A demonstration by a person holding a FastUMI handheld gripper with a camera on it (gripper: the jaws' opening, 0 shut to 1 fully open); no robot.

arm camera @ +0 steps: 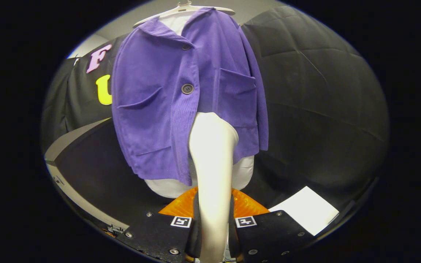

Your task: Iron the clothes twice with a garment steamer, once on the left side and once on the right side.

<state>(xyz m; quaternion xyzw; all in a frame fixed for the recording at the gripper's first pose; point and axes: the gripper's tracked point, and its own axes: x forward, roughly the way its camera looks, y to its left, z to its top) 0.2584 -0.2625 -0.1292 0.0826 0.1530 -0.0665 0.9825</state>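
Gripper (213, 233) was pinched on the white garment steamer (212, 153) — both fingers pressed against its handle. Steamer head sat up against the lower front of the purple jacket (159, 109), near the button line — jacket hung on a hanger (185, 7). White sheet (305, 210) lay beside the fingers.

Even overhead light keeps the purple jacket (181, 106) sharp. The near white steamer (212, 164) glares softly. Fisheye bends the edges.
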